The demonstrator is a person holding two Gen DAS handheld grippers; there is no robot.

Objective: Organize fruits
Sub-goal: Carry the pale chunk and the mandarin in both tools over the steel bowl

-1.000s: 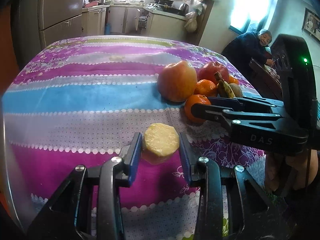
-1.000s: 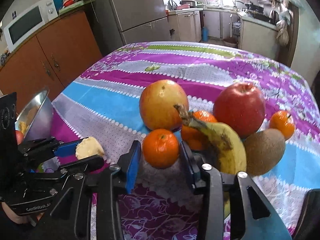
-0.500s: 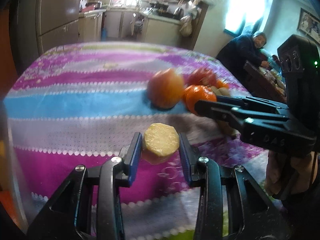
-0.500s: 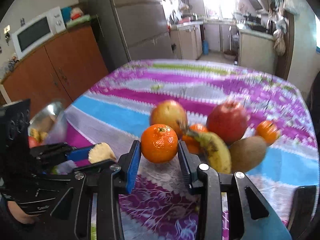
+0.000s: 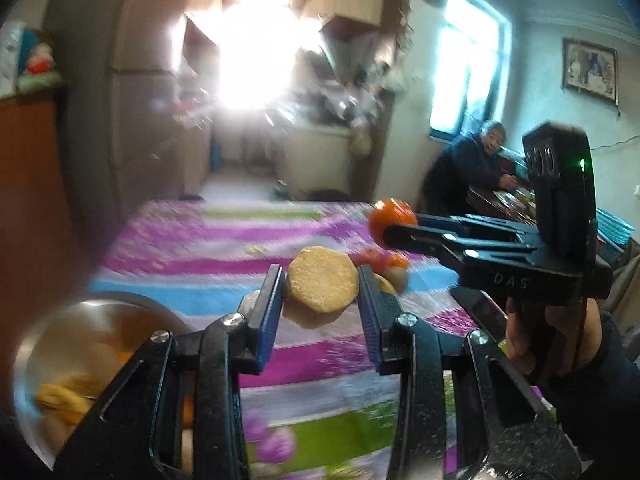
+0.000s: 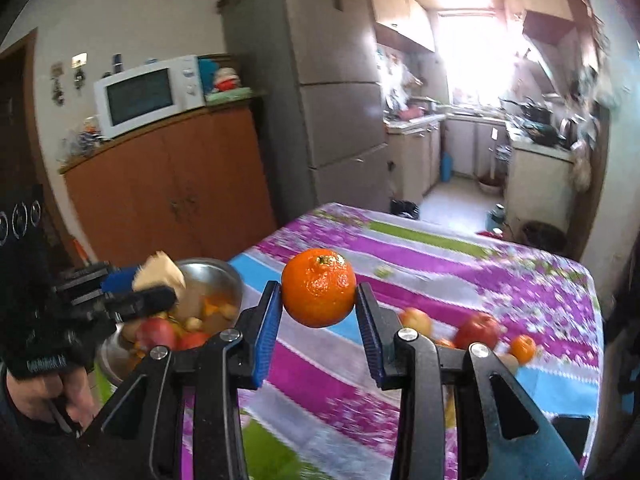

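My left gripper (image 5: 322,292) is shut on a pale yellow peeled fruit piece (image 5: 322,284), held in the air above the striped tablecloth (image 5: 192,248). My right gripper (image 6: 318,308) is shut on a tangerine (image 6: 319,287), also lifted off the table; the tangerine (image 5: 391,222) shows at the right of the left wrist view. A steel bowl (image 6: 212,276) with several fruits stands at the table's left edge, below the left gripper (image 6: 156,288). Two apples (image 6: 478,330), a small tangerine (image 6: 523,347) and other fruit lie on the cloth at the right.
A wooden cabinet (image 6: 168,196) with a microwave (image 6: 148,96) stands left of the table, a grey fridge (image 6: 332,92) behind it. A person (image 5: 468,168) sits at another table at the far right. The kitchen lies beyond the table's far edge.
Both grippers have risen well above the table with their fruit. The tangerine left the pile on the cloth. The steel bowl has come into view at the left.
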